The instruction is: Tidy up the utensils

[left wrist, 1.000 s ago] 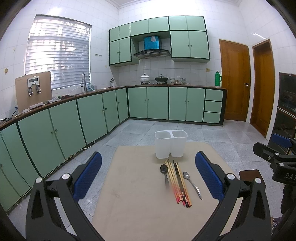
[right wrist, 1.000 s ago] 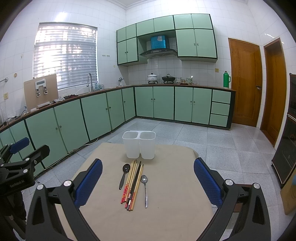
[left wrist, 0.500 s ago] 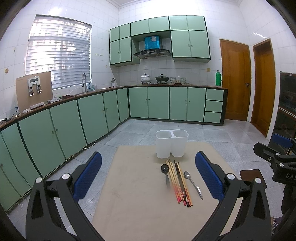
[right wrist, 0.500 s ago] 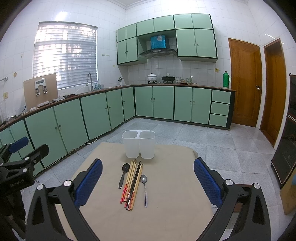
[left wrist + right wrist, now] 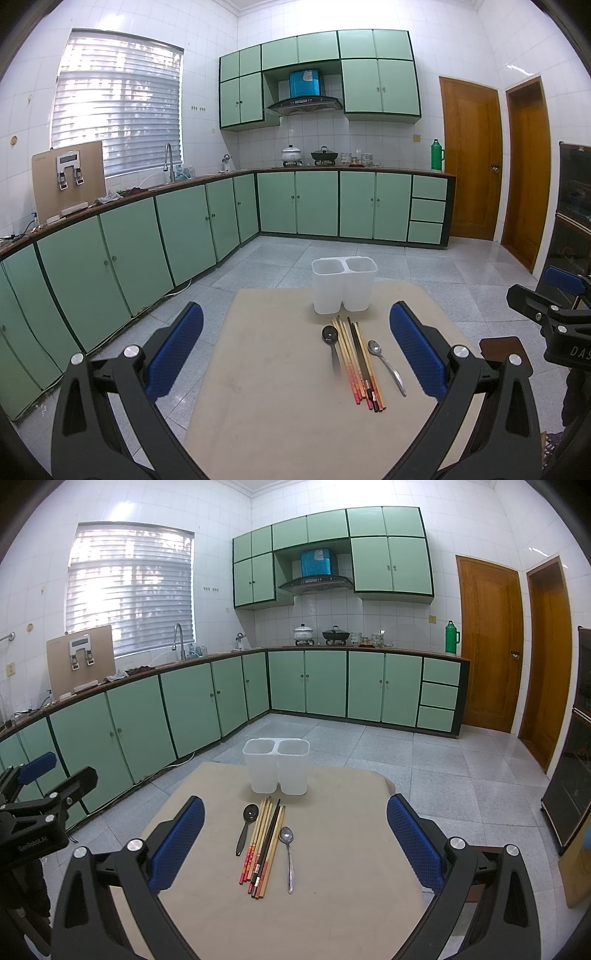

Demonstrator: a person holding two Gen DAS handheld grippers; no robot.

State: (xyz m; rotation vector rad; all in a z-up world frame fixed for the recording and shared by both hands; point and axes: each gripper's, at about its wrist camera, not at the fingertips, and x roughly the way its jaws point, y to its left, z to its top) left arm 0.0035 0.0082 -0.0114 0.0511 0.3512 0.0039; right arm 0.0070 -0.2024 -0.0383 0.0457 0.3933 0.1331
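A white two-compartment utensil holder [image 5: 344, 284] [image 5: 276, 770] stands upright at the far edge of a beige table [image 5: 266, 406] [image 5: 332, 849]. In front of it lie a black spoon [image 5: 331, 343] [image 5: 246, 827], a bundle of several chopsticks [image 5: 357, 363] [image 5: 264, 843] and a silver spoon [image 5: 386, 360] [image 5: 288, 853]. My left gripper [image 5: 295, 354] is open and empty, above the table's near left. My right gripper [image 5: 295, 838] is open and empty, above the utensils' near side. Both compartments look empty.
Green cabinets [image 5: 184, 236] run along the left and back walls beyond a tiled floor [image 5: 424, 760]. Wooden doors [image 5: 489, 642] stand at the right. The right gripper's body shows at the left wrist view's right edge [image 5: 546, 317]; the left gripper's body shows at the right wrist view's left edge [image 5: 33, 812].
Both views have shifted very slightly; the utensils and the holder lie where they were. Both grippers stay open.
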